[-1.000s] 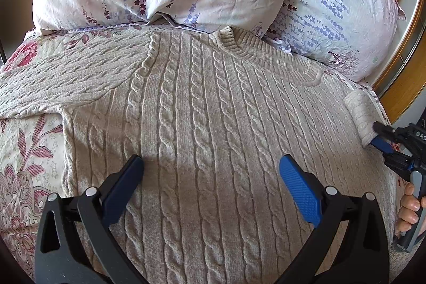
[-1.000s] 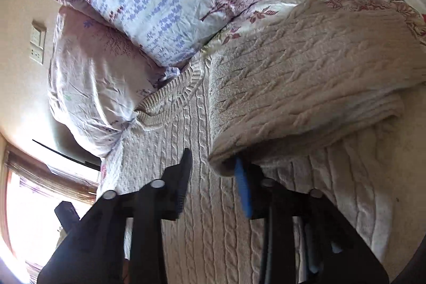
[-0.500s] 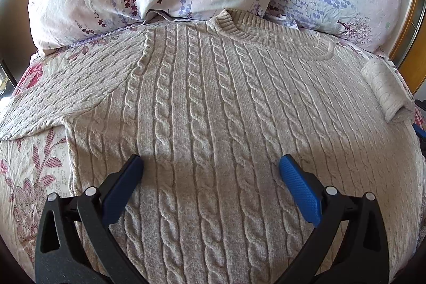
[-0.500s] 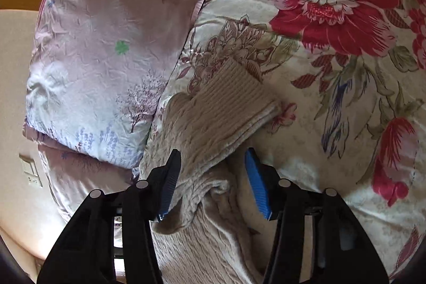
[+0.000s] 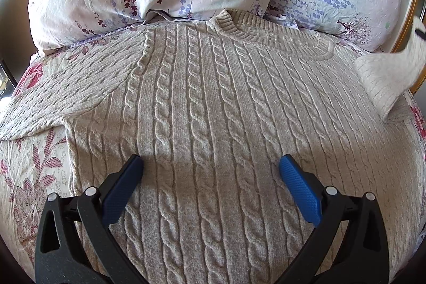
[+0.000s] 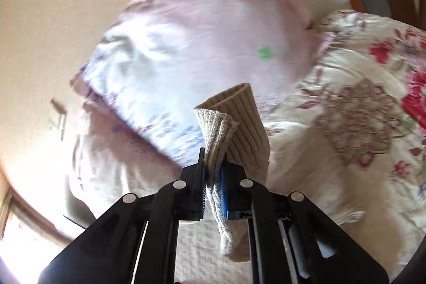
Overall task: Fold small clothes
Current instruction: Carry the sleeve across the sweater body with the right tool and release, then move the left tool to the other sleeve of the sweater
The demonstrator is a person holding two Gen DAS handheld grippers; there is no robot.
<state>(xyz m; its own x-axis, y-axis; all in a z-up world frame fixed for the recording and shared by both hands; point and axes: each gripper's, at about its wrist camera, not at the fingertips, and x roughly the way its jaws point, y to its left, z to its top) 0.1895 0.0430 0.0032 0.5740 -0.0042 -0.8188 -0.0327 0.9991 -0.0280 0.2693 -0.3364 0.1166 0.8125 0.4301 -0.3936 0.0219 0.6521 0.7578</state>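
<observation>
The right gripper (image 6: 212, 172) is clamped on the ribbed sleeve cuff (image 6: 234, 121), raised presumably for folding inward, while the cable-knit sweater (image 5: 213, 108) lies flat under the left gripper's (image 5: 210, 173) spread, empty jaws (bedspread (image 5: 29, 167) beneath).

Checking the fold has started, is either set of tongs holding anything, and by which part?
The right tongs are shut on the sweater, gripping the ribbed cuff of its sleeve. The left tongs stand open over the sweater's front, holding nothing.

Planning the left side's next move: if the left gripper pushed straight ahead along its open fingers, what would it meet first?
Most likely the cable-knit sweater lying flat below the open left gripper; nothing lies between, though depth is hard to judge.
</observation>
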